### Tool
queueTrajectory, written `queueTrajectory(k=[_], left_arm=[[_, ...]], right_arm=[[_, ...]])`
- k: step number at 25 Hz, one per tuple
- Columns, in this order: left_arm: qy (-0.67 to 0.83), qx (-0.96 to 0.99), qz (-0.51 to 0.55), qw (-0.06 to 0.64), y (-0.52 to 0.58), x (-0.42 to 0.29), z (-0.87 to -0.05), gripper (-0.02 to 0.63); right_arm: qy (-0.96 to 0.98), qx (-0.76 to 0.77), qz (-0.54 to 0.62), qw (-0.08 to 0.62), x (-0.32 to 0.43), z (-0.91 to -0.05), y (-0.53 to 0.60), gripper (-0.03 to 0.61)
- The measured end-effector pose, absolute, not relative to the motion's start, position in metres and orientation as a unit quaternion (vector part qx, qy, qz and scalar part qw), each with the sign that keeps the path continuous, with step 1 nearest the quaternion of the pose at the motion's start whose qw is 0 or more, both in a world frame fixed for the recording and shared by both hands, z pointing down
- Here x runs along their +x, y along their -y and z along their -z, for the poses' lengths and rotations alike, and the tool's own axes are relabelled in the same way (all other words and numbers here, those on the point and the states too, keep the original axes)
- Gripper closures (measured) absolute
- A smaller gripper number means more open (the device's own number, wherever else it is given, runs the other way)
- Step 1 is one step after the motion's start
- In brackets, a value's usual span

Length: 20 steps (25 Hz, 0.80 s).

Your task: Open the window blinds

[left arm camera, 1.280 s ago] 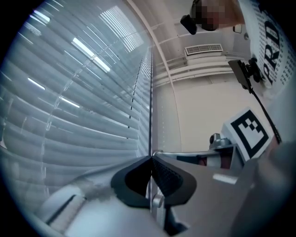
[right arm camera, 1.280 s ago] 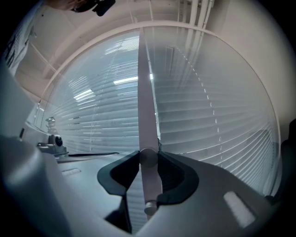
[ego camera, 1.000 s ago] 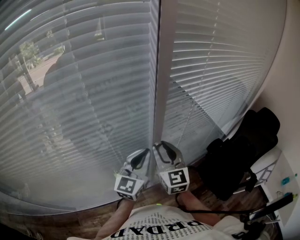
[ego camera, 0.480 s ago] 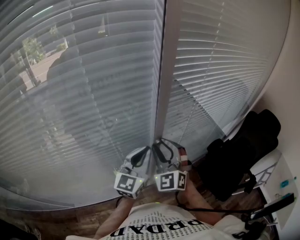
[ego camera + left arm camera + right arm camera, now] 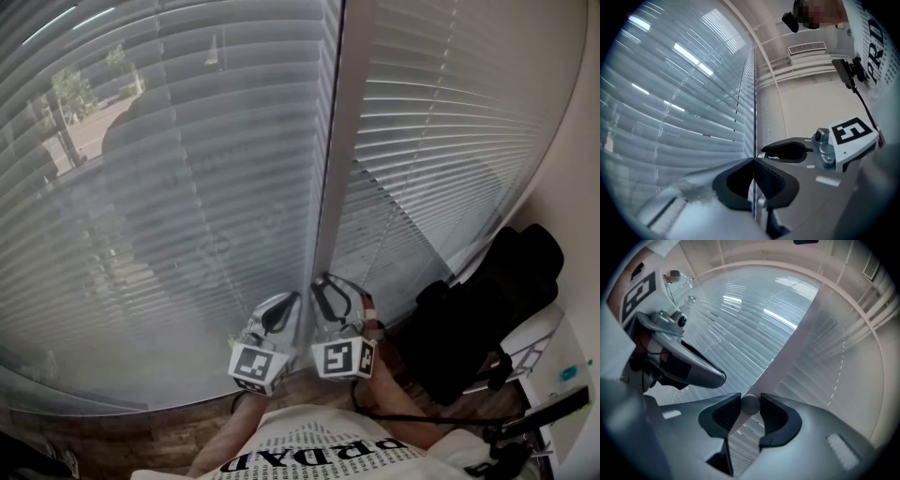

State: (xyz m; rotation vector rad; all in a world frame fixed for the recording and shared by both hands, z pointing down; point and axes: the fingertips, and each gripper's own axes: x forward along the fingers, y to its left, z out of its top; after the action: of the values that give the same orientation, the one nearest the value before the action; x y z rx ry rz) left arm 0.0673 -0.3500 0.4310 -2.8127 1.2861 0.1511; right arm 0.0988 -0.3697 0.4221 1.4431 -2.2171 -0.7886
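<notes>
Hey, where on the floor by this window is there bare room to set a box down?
The wood floor below the left blind is bare, between the blind's bottom edge and the person's shirt. The right corner is crowded: a black chair and a cable fill it.

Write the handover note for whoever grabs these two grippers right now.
Left hand-held gripper: shut on the cord, close to the window post between the two blinds.
Right hand-held gripper: jaws have just been closing on the wand between them, and the pads are on it.
Left blind: down, with some outdoor view through the slats. Right blind: down and looks closed.
Done: both controls gripped.
Left: probably twist the wand and work the cord until the slats open.
</notes>
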Motion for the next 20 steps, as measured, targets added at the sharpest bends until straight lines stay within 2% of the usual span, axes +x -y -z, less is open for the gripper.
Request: queueTrajectory(k=[20], left_arm=[[-0.423, -0.905, -0.052, 0.019, 0.3493, 0.0651, -0.4261, 0.62]], right_arm=[[0.818, 0.544, 0.157, 0.102, 0.1066, -0.4203, 0.3737, 0.443]])
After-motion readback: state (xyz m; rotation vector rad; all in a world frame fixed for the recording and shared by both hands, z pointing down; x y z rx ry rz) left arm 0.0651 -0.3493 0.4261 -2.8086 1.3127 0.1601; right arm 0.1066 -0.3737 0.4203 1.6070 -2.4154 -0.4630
